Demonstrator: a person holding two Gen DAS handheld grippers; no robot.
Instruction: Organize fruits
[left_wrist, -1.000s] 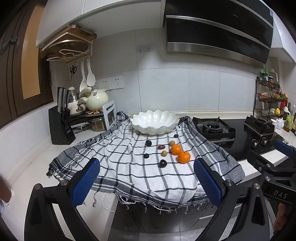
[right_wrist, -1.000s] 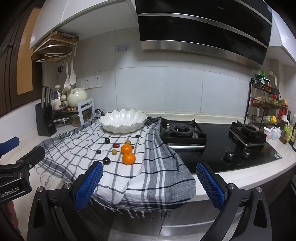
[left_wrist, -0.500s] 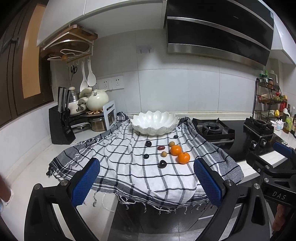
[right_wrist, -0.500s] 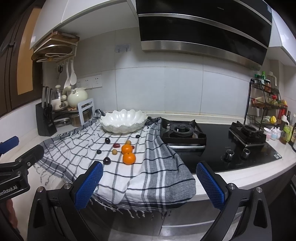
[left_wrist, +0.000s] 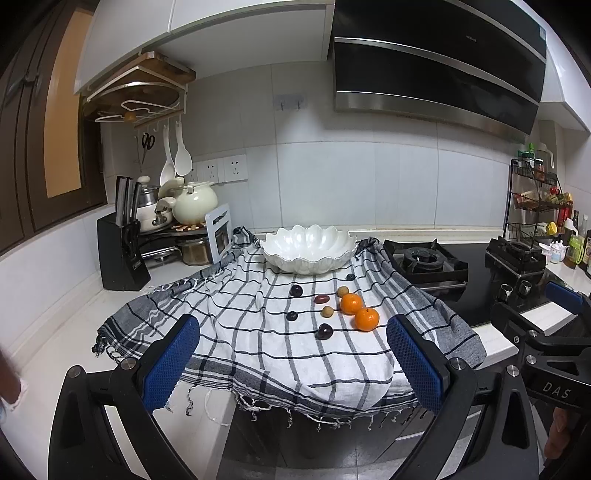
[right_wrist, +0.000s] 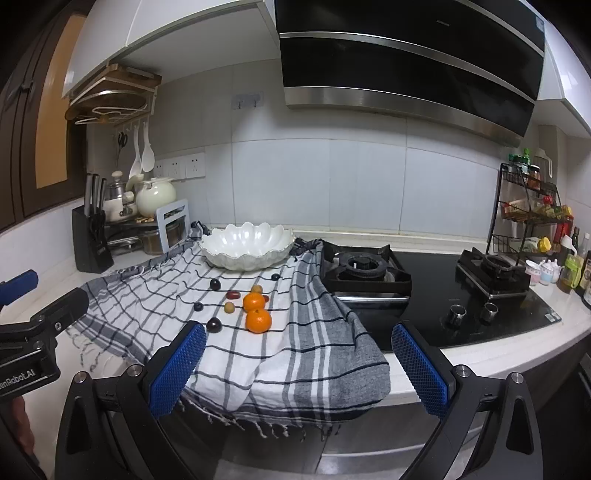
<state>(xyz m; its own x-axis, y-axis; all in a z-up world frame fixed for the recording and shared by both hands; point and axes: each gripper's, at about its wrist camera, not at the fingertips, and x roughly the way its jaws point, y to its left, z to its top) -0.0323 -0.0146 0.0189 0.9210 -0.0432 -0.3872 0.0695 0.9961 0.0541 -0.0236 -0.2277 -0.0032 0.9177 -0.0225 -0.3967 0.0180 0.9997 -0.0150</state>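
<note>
The left gripper (left_wrist: 291, 365) and right gripper (right_wrist: 297, 363) hang spread and empty before the counter edge. Beyond, loose oranges (left_wrist: 367, 318) and small dark fruits (left_wrist: 324, 331) lie on the checked cloth (left_wrist: 236, 332), near the empty white scalloped bowl (left_wrist: 309, 248).

Left gripper (left_wrist: 291, 363) spread wide, right gripper (right_wrist: 295, 363) likewise, both empty

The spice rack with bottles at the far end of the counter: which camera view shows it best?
The right wrist view: the spice rack stands whole, with shelves and bottles visible. In the left wrist view the spice rack sits squeezed and smaller against the picture's edge.
</note>
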